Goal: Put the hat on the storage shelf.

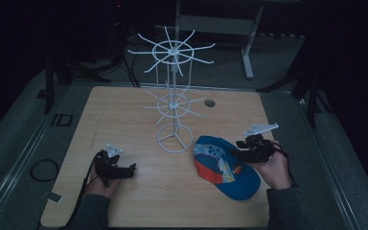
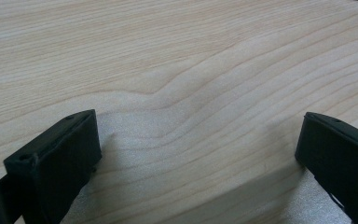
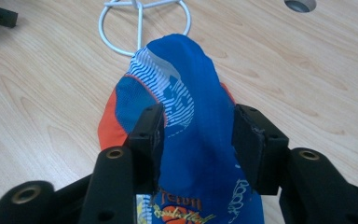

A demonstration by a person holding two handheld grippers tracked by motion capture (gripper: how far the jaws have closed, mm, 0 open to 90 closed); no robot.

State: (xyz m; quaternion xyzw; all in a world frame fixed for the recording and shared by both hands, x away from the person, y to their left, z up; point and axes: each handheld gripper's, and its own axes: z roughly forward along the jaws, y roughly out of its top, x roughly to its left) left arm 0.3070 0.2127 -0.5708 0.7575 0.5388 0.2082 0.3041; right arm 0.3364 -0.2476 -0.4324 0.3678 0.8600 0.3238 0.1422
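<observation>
Your right gripper [image 3: 198,133] pinching blue cap [image 3: 186,98], orange side panel, white stripes, crown bunching upward; left gripper [image 2: 198,154] resting spread.

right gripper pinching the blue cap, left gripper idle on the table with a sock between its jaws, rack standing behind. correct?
One error: the left gripper holds nothing. The left gripper view shows bare table between its open jaws. The rest stands: the right gripper has the blue cap bunched between its pads, and the white wire rack stands behind.

A dim lab: wooden table [image 1: 124,191] amid tripod stands [image 1: 311,91].
</observation>
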